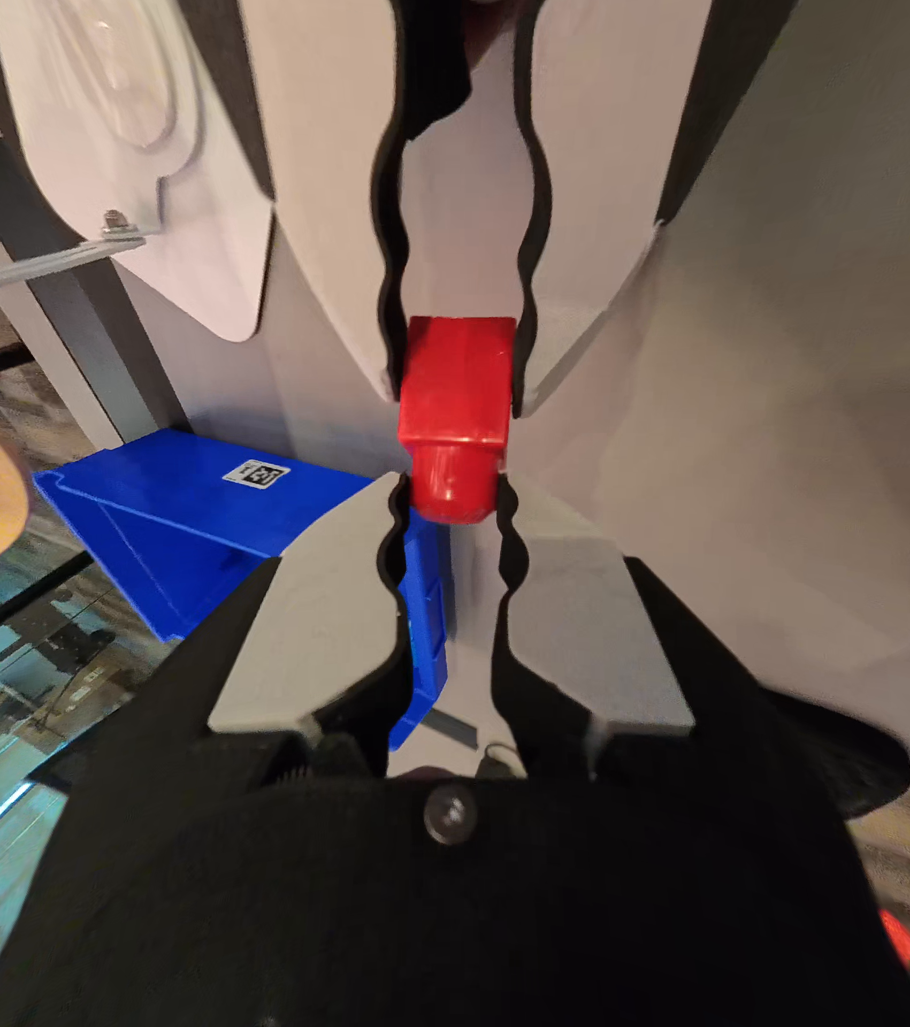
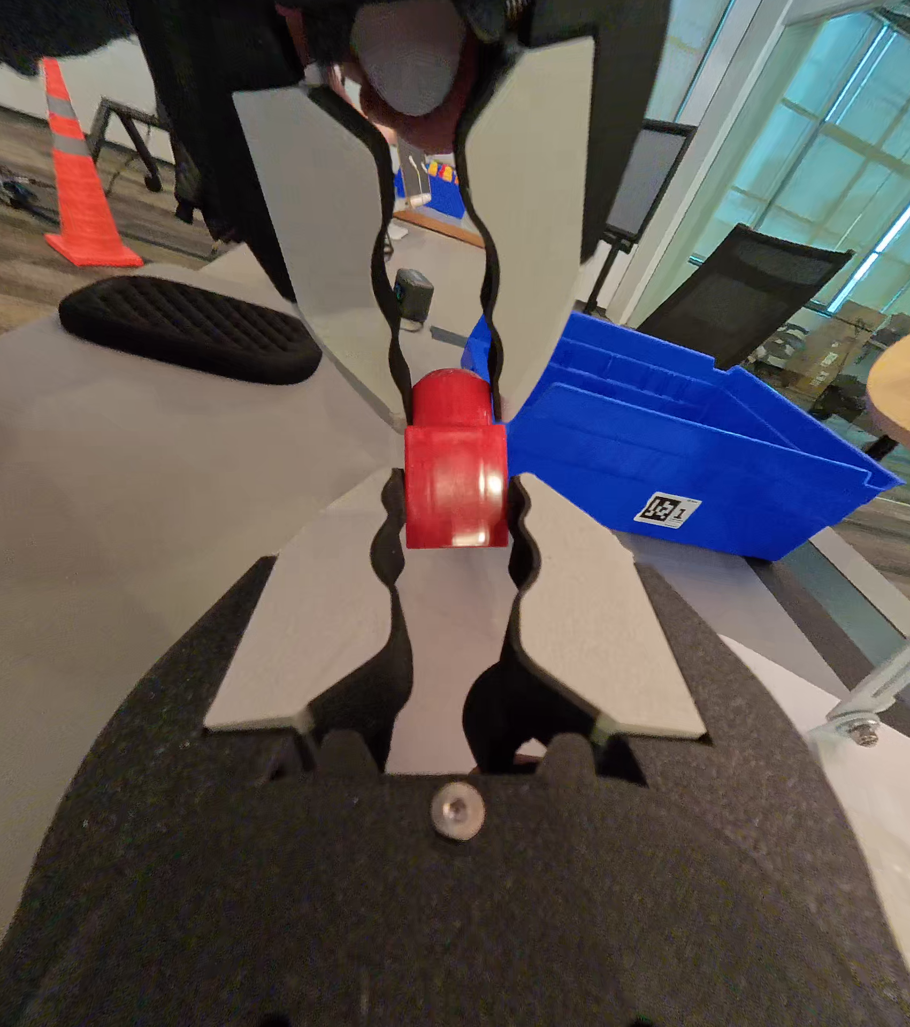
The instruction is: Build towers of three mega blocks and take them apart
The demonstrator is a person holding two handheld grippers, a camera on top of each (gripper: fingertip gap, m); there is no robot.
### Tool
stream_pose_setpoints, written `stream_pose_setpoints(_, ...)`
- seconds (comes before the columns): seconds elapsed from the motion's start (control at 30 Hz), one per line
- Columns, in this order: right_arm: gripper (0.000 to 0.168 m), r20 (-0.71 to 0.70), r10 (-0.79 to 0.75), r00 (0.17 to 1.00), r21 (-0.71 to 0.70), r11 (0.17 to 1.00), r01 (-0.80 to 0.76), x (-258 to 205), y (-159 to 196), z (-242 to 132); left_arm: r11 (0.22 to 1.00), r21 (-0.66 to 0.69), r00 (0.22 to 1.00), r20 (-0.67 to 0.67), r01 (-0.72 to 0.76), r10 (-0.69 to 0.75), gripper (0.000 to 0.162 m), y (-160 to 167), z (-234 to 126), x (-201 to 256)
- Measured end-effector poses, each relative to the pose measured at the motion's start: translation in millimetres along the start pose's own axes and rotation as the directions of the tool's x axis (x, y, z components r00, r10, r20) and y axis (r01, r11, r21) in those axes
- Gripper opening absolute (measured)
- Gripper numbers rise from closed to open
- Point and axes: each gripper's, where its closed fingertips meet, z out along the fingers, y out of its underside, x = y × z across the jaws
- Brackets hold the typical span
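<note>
A red block point(image 1: 455, 414) is held up in the air between two sets of tongs, which point at each other from opposite ends. The left tongs point(image 1: 452, 494) are pinched on the round stud end of the block. The right tongs point(image 2: 455, 503) are pinched on the square body end. Both sets are only a little way open, just as wide as the block, and the wavy black pads point(image 2: 394, 511) are pressed on its sides.

The block is probably held at both ends so that it can be pulled or passed (only one red piece can be made out, so a second block stuck to it cannot be ruled out). No other block is seen joined to it, and no tower is seen on the worktop point(image 2: 108, 444). So it is judged that a tower is either just taken apart or not yet begun.

A blue bin point(image 2: 691, 461) is set on the worktop just to the right of the right tongs, and beyond the left tongs on their left side. It is likely kept that close so blocks can be fetched or dropped in with a short reach. A black pad point(image 2: 185, 330) lies farther off to the left of the right tongs.
</note>
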Motion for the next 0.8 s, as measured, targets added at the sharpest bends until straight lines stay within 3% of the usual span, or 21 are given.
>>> stream_pose_setpoints(0.13,0.034,0.008,0.098,0.995,0.050,0.994,-0.098,8,-2,-5,0.984,0.109,0.990,-0.012,0.138,-0.138,0.040,20,-21,-20)
stream_pose_setpoints(0.27,0.035,0.040,0.214,0.976,0.118,0.969,-0.218,16,-6,-10,0.888,0.288,0.929,-0.014,0.359,-0.371,0.049,59,-20,-81)
stream_pose_setpoints(0.43,0.035,0.064,0.245,0.967,0.143,0.957,-0.252,18,-8,-13,0.826,0.299,0.858,0.039,0.478,-0.512,0.052,114,49,-156)
stream_pose_setpoints(0.63,0.034,0.079,0.279,0.957,0.157,0.944,-0.289,21,-8,-14,0.856,0.272,0.887,0.016,0.440,-0.461,0.054,128,136,-210)
stream_pose_setpoints(0.8,0.035,0.087,0.288,0.954,0.163,0.940,-0.299,22,-9,-15,0.893,0.229,0.917,-0.004,0.388,-0.398,0.055,130,180,-230)
